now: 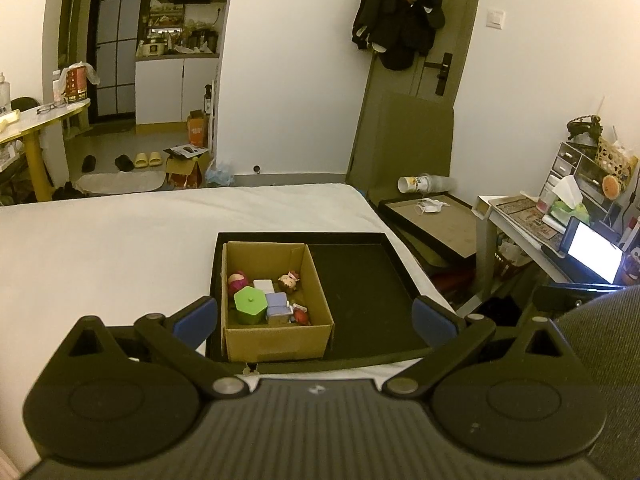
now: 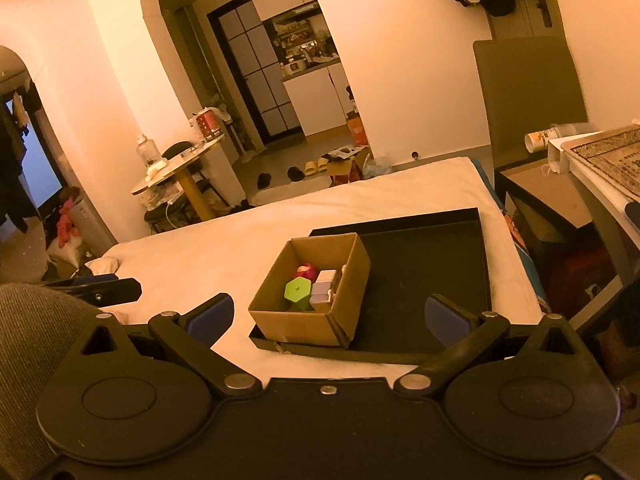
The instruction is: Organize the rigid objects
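Two tools are held spread wide and empty above the near edge of the black tray [image 1: 360,280]: the left tool [image 1: 316,320] and the right tool [image 2: 328,316]. The tray is laid on the white bed [image 1: 100,248]. A cardboard box [image 1: 280,338] is set in the tray's left part, against its near rim. Inside the box, a green hexagonal block [image 1: 250,304], a pale lilac block [image 1: 278,306], a white block [image 1: 264,285] and small figurines [image 1: 289,281] are packed together.
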The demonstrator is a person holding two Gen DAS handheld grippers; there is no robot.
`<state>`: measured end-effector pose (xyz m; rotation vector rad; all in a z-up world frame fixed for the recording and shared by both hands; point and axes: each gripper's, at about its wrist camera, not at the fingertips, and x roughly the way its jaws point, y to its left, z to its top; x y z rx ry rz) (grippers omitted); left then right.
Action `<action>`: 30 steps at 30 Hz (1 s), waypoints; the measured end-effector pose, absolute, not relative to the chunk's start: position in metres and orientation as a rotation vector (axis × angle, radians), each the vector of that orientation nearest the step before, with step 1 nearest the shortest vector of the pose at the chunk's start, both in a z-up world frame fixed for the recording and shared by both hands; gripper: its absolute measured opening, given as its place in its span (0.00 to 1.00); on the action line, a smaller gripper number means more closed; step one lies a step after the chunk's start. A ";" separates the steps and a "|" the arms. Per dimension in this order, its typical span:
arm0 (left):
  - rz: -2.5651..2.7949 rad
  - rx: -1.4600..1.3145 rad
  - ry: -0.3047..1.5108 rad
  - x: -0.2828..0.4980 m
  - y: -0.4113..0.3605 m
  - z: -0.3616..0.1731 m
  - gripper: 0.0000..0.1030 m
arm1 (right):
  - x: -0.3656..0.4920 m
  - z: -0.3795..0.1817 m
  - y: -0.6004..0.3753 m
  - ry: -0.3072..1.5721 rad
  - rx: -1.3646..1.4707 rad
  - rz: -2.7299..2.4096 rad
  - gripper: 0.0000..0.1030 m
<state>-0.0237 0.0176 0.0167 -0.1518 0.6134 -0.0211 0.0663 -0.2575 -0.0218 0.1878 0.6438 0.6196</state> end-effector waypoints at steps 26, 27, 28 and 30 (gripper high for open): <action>-0.018 -0.160 0.619 -0.023 0.018 0.016 1.00 | 0.066 -0.021 -0.255 0.647 0.181 0.617 1.00; -0.017 -0.160 0.620 -0.024 0.018 0.016 1.00 | 0.066 -0.021 -0.255 0.648 0.181 0.617 1.00; -0.017 -0.160 0.620 -0.024 0.019 0.016 1.00 | 0.066 -0.020 -0.255 0.647 0.181 0.617 1.00; -0.018 -0.160 0.619 -0.024 0.019 0.016 1.00 | 0.066 -0.020 -0.255 0.647 0.180 0.617 1.00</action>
